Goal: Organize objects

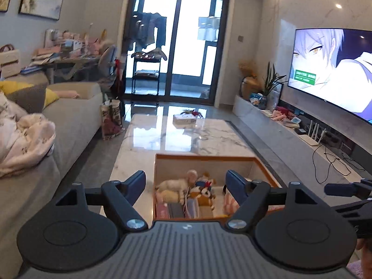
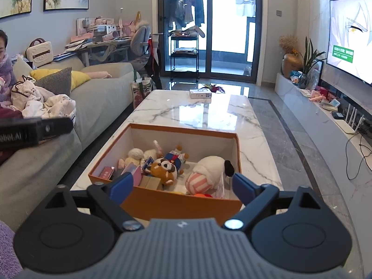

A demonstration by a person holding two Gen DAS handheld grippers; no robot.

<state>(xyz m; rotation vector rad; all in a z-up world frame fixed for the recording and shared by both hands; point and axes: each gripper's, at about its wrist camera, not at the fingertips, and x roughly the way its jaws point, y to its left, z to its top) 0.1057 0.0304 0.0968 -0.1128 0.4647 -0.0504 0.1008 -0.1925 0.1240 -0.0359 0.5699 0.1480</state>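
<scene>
Left gripper (image 1: 186, 183): jaws spread wide, nothing between the blue pads; it hangs above the near end of the box, clear of its contents
Right gripper (image 2: 183, 186): jaws also spread wide and empty – pads apart over the box's near wall, touching nothing
Box (image 2: 167, 129): orange outside, white inside, lid off; it sits on the coffee table (image 2: 209, 114) at the near end, close to the edge facing the sofa (image 2: 104, 93)
Box contents: a brown-and-white raccoon plush (image 2: 162, 168) near the middle, a small plush in a blue sailor suit (image 2: 176, 157) just behind it, a cream plush (image 2: 136, 154) toward the left wall, a large white plush with a pink-striped part (image 2: 207, 171) by the right wall
Also in the box: small flat cartons (image 2: 137, 174) standing along the near-left corner, beside the raccoon plush
Far end of the table: a small white carton (image 2: 200, 93) at the far edge, well apart from the box
Sofa: a yellow cushion (image 2: 79, 77) and a crumpled printed cloth (image 2: 44, 103) lie on it – a person sits at its far left, only partly in view
Right wall: a television (image 2: 348, 39) is switched on above a low marble shelf (image 2: 309, 107)
</scene>
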